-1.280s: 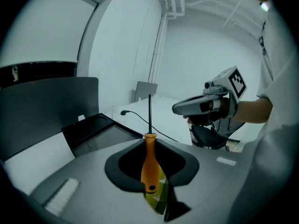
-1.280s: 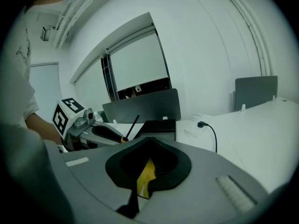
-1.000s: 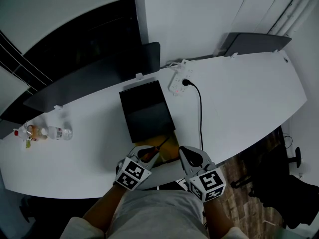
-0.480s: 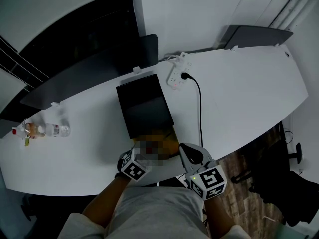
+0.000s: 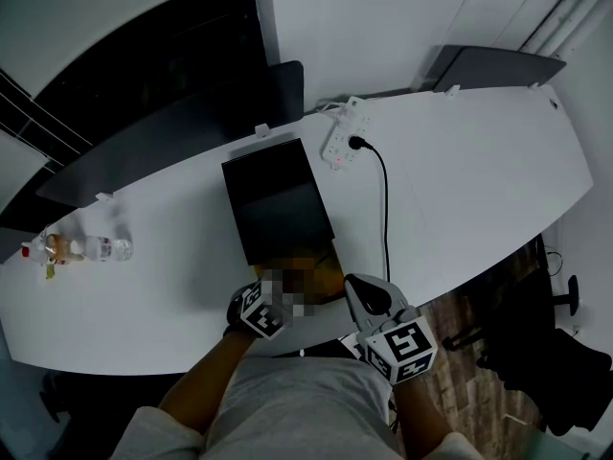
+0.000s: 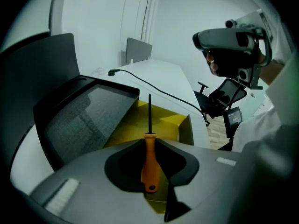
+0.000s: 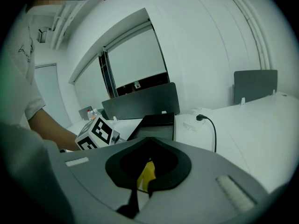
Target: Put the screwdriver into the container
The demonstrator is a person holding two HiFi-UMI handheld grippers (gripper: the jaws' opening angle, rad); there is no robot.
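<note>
Left gripper view: the left gripper [image 6: 154,190] is clamped on the orange handle of the screwdriver [image 6: 149,160], its shaft pointing to 12 o'clock above the open yellow container [image 6: 184,127]. A black box [image 6: 84,120] lies at 10 o'clock. The right gripper [image 7: 140,190] has narrow jaws with a yellow sliver between them; whether they pinch it is unclear. Risk: letting go too high or tilted could bounce the tool off the container's wall.

The head camera is looking steeply down on the counter [image 5: 479,180]. The camera on the left hand-held gripper [image 6: 154,176] is facing along its jaws, close over the yellow container [image 6: 173,122]. The one on the right hand-held gripper [image 7: 141,190] is looking low across the counter. All three are sharing the black case [image 5: 278,204] and cable [image 5: 385,218].
</note>
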